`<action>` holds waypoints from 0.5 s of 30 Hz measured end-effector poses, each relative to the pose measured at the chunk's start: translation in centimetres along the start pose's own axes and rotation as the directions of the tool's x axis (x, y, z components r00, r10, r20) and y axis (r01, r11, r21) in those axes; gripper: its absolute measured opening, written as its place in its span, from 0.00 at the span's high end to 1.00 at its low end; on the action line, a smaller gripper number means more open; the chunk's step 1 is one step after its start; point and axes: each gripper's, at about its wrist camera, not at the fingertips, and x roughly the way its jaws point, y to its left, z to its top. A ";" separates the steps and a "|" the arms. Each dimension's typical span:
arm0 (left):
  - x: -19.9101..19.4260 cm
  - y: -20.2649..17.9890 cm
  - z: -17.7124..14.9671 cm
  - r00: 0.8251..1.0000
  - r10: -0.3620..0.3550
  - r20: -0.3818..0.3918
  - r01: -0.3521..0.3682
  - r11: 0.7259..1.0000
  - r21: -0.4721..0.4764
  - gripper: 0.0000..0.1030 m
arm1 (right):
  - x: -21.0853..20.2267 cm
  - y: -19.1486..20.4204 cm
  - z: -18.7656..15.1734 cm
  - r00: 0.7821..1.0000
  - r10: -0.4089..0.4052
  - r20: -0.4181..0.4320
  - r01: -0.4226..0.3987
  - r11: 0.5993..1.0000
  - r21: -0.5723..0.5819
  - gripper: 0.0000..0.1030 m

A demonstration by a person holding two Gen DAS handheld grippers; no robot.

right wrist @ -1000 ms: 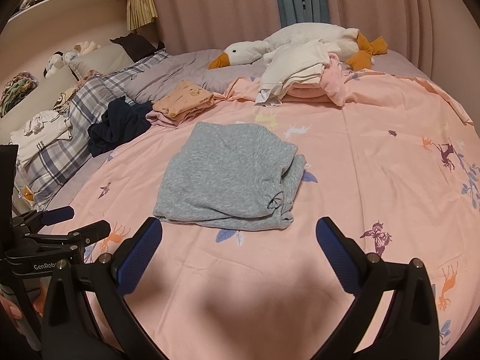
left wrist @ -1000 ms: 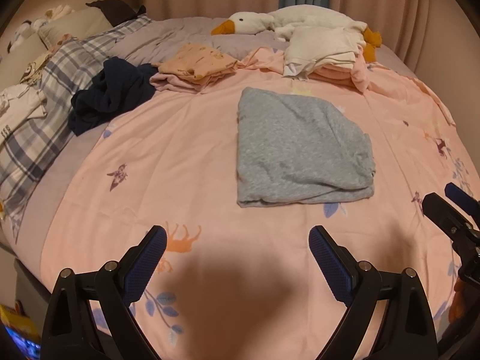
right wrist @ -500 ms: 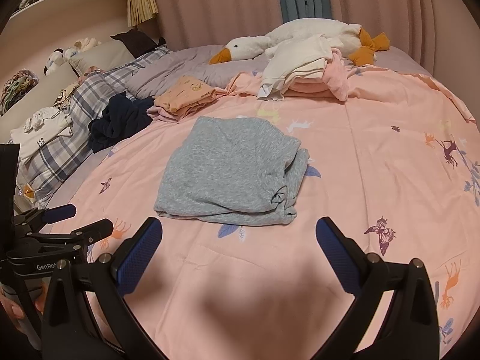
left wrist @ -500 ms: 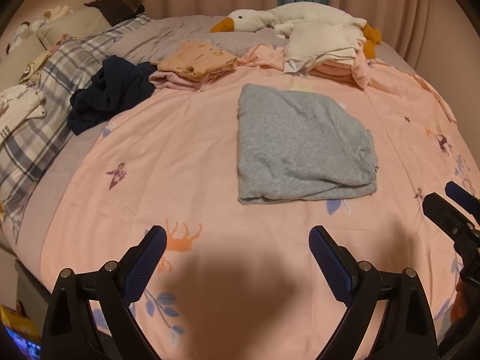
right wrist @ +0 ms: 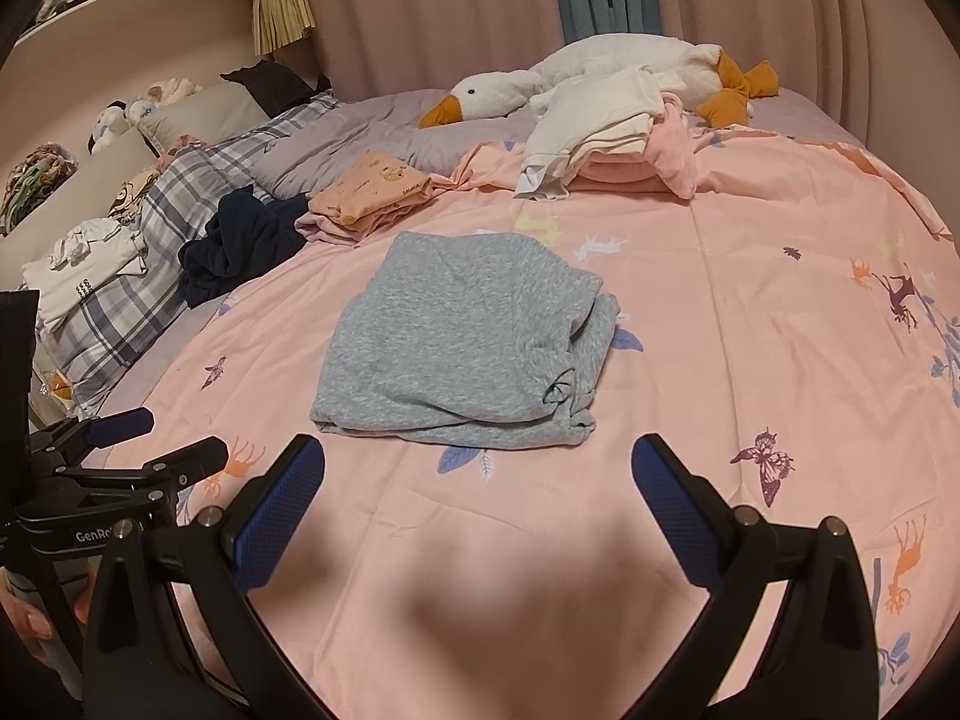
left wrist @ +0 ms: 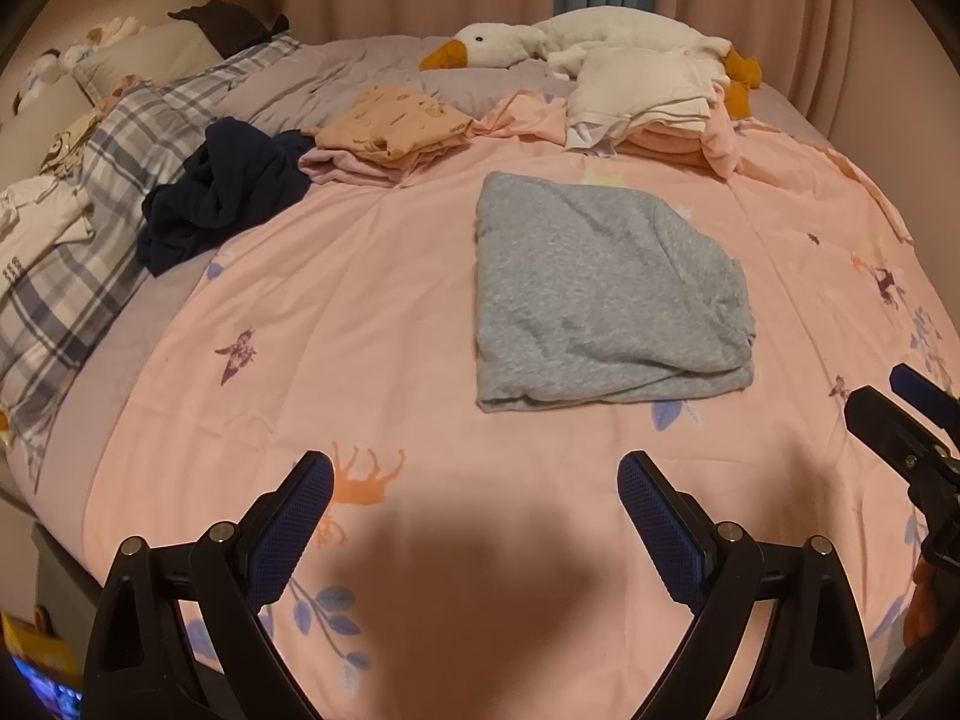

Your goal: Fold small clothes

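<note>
A folded grey garment (left wrist: 606,294) lies flat on the pink printed bedspread (left wrist: 372,300); it also shows in the right wrist view (right wrist: 462,342). My left gripper (left wrist: 474,504) is open and empty, hovering above the bedspread short of the garment's near edge. My right gripper (right wrist: 477,492) is open and empty, also short of the garment's near edge. The right gripper shows at the right edge of the left wrist view (left wrist: 900,426). The left gripper shows at the left of the right wrist view (right wrist: 138,450).
Behind the garment lie a folded peach piece (left wrist: 393,120), a crumpled navy garment (left wrist: 222,192) and a stack of cream and pink clothes (left wrist: 654,102). A plush goose (left wrist: 570,39) rests at the back. A plaid pillow (left wrist: 78,228) lies at the left.
Both grippers stay open. The views have shifted slightly, with the grey garment sitting a little lower and nearer in frame.
</note>
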 end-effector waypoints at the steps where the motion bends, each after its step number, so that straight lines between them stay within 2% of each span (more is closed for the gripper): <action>1: 0.0 0.0 0.0 1.000 -0.001 0.000 0.001 1.000 0.001 0.08 | 0.0 0.0 0.0 1.000 0.002 0.000 -0.002 1.000 -0.001 0.00; 15: -0.2 -0.2 0.2 1.000 -0.012 0.002 0.012 1.000 0.005 0.08 | -0.1 0.0 -0.1 1.000 0.004 -0.003 -0.004 1.000 0.005 0.00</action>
